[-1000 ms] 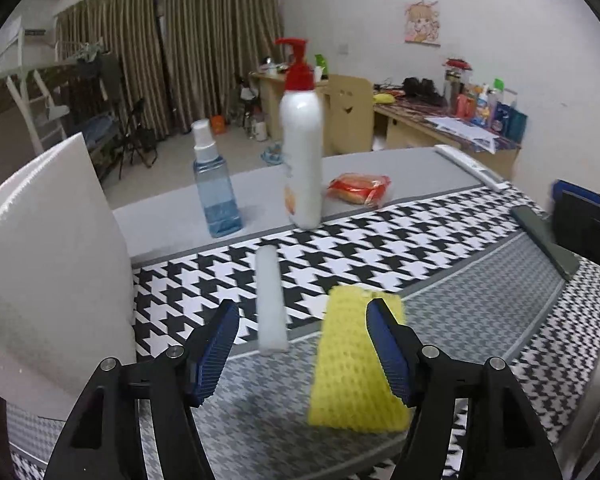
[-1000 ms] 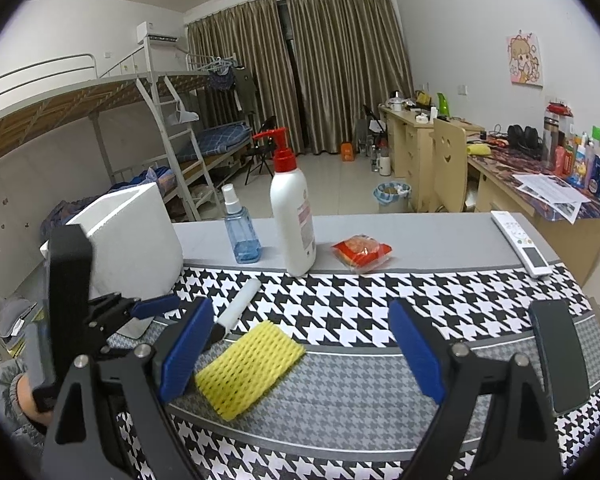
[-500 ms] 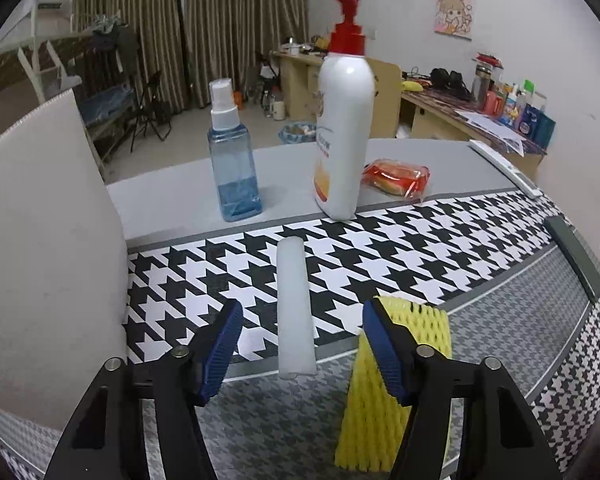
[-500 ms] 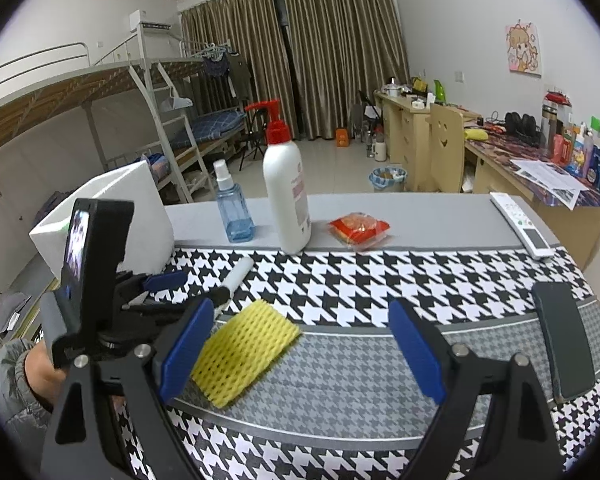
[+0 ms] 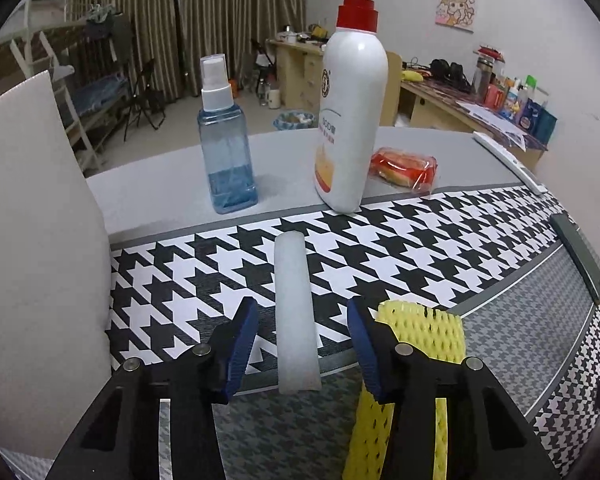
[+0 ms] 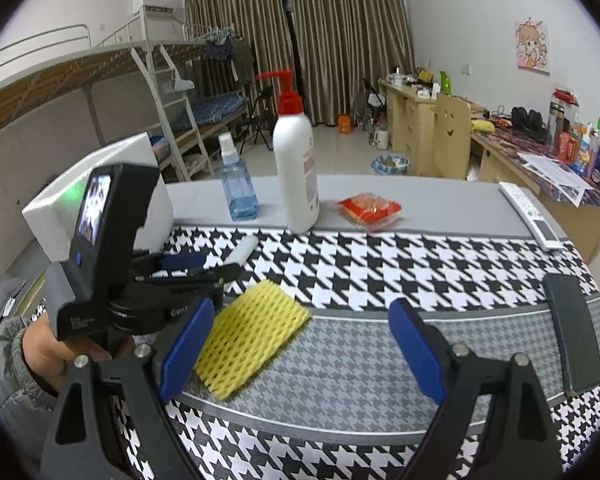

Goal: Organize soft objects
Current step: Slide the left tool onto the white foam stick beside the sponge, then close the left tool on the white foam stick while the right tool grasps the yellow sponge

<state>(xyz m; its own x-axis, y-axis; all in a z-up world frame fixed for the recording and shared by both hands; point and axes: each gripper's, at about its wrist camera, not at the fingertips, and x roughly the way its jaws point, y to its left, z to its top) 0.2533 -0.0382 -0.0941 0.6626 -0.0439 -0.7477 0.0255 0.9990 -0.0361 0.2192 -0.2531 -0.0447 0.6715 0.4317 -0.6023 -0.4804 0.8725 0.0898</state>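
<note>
A white foam stick (image 5: 294, 312) lies lengthwise on the houndstooth cloth, its near end between the blue pads of my left gripper (image 5: 300, 346). The jaws are closing and stand clear of the stick on both sides. A yellow foam net sleeve (image 5: 416, 364) lies just right of the left gripper, partly behind its right finger. In the right wrist view the same yellow sleeve (image 6: 252, 340) lies flat beside the left finger of my right gripper (image 6: 300, 356), which is open and holds nothing. The left gripper (image 6: 198, 266) reaches over the stick (image 6: 244, 252) there.
A white foam block (image 5: 32, 240) stands at the left. Behind the stick stand a blue spray bottle (image 5: 226, 148) and a white pump bottle (image 5: 350, 116), with a red wrapped snack (image 5: 404, 168) beside them. A remote (image 6: 530, 214) and a dark phone (image 6: 574, 330) lie at the right.
The left gripper shifted left from over the yellow sleeve to straddle the foam stick, moved lower and closer, and its jaws narrowed. The right gripper barely moved.
</note>
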